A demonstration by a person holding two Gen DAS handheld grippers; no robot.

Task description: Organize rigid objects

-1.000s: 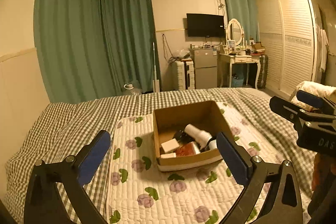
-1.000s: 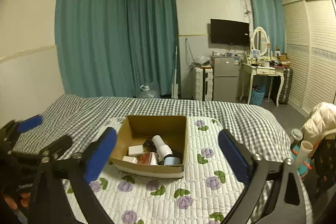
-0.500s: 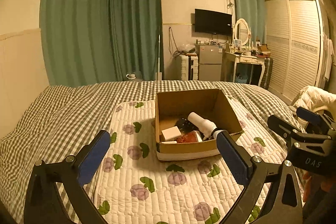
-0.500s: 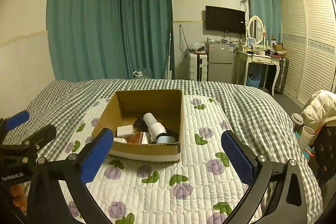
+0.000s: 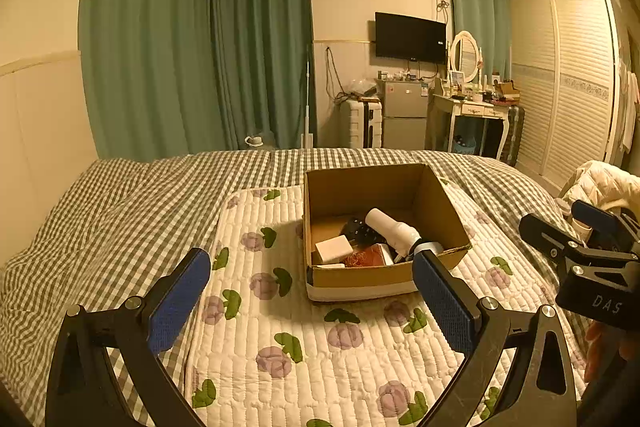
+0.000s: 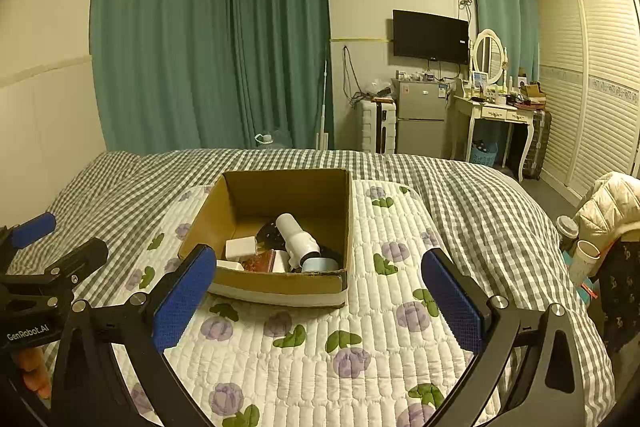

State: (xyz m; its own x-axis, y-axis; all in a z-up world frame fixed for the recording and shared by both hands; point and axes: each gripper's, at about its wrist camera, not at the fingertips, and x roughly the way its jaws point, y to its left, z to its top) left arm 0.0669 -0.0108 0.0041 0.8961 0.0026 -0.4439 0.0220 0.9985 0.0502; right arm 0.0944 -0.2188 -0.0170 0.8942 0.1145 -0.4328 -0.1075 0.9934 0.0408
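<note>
Left gripper [image 5: 310, 301] and right gripper [image 6: 320, 301] both gaping, empty | cardboard box [image 6: 280, 287] sitting centre frame, ahead of both | white bottle [image 6: 298, 239] lying lengthwise inside, pointing away | neither nearer.

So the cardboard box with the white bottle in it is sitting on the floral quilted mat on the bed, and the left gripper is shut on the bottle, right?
Not quite. The left gripper is open and empty, short of the cardboard box, as the left wrist view shows. The white bottle lies loose inside the box, which does sit on the floral quilted mat on the bed.
</note>
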